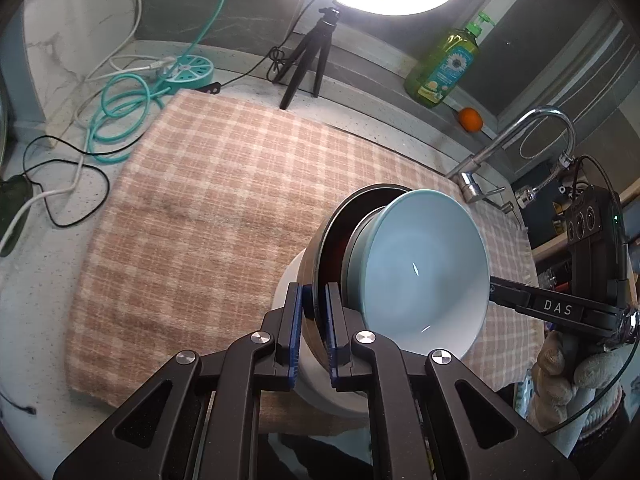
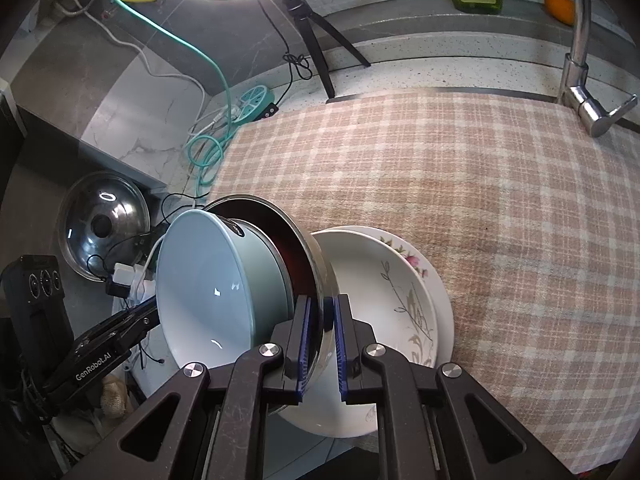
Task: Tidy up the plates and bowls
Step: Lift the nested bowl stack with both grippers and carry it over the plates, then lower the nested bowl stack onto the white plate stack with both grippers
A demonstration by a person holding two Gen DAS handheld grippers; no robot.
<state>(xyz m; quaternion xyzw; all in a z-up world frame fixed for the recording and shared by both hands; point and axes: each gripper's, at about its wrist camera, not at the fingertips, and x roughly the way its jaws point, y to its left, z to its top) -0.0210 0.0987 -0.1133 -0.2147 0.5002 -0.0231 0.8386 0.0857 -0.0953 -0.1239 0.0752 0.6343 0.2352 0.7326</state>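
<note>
Item: my left gripper [image 1: 314,328] & right gripper [image 2: 322,344], both clamped on steel bowl [image 2: 308,248] rim, opposite sides. Blue bowl [image 2: 200,280] nested inside, tilted w/ it. Loc: held above 2 stacked plates [image 2: 380,280] at near edge of plaid cloth [image 2: 480,180]

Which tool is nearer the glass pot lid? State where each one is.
Left. The left tool sits right beside the pot lid, by the blue bowl; the right tool clamps the steel bowl on the far side, above the plates.
</note>
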